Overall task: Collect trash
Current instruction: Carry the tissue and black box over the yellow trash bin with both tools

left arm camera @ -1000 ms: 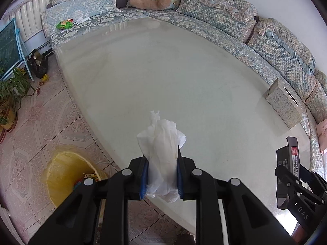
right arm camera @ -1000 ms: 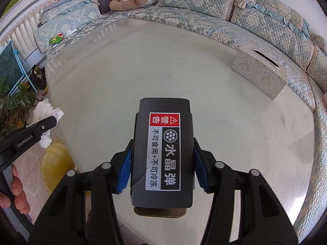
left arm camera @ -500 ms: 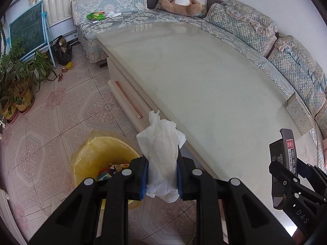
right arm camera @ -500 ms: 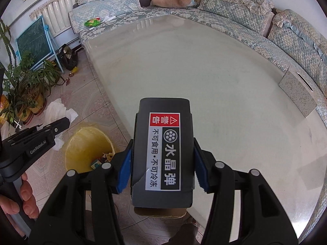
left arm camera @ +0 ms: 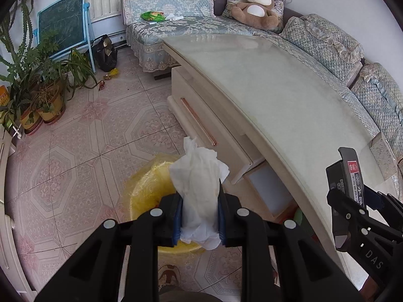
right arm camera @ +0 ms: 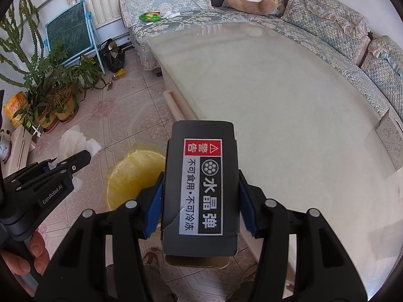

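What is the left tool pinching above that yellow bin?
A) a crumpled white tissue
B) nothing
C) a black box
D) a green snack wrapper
A: the left tool is shut on a crumpled white tissue, with the yellow bin below it; the black box sits in the right tool.

teddy bear [left arm camera: 255, 10] on sofa [left arm camera: 325, 42], chalkboard [left arm camera: 63, 25] beside potted plants [left arm camera: 40, 93]

Left of the bench [left arm camera: 289, 95] you have open floor [left arm camera: 83, 151]; only the yellow bin [left arm camera: 148, 191] stands just beside its drawers [left arm camera: 214, 136].
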{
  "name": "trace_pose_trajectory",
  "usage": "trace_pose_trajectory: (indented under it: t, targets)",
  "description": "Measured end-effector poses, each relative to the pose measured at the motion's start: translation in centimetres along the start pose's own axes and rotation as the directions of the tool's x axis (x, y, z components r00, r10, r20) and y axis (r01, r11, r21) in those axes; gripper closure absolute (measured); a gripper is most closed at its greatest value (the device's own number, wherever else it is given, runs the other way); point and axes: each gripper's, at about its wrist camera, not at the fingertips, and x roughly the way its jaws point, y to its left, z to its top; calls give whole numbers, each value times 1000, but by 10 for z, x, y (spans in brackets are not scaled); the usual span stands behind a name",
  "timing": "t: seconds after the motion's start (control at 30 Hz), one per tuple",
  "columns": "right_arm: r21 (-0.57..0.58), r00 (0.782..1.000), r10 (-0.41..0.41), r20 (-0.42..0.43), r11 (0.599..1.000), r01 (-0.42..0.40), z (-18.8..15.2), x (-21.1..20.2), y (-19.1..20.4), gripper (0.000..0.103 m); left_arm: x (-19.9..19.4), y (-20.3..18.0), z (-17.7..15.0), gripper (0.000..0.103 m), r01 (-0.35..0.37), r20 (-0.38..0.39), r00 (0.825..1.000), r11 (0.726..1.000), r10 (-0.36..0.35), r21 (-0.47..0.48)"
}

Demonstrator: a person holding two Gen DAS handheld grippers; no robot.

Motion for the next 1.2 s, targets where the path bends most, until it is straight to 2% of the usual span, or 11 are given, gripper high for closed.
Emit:
trace_pose_trajectory:
  t: [0.27, 0.5, 0.93, 1.2]
  targets:
    - [-44, 999, 36, -11, 998, -37, 1, 18, 42, 50, 7, 35, -9, 81, -42, 6, 999, 999, 42, -13]
    - [-73, 997, 63, -49, 995, -66, -1, 48, 68, 51, 32, 59, -20, 81, -58, -34, 998, 998, 58, -14]
    - [-108, 979, 80, -186, 989, -102, -9, 138, 100, 50, 117, 94, -45, 81, -14, -150, 989, 1000, 14, -1]
    - [-138, 961, 74, -267, 984, -114, -20, 192, 112, 51, 178, 103, -60, 81, -3, -238, 971, 1000, 0, -10]
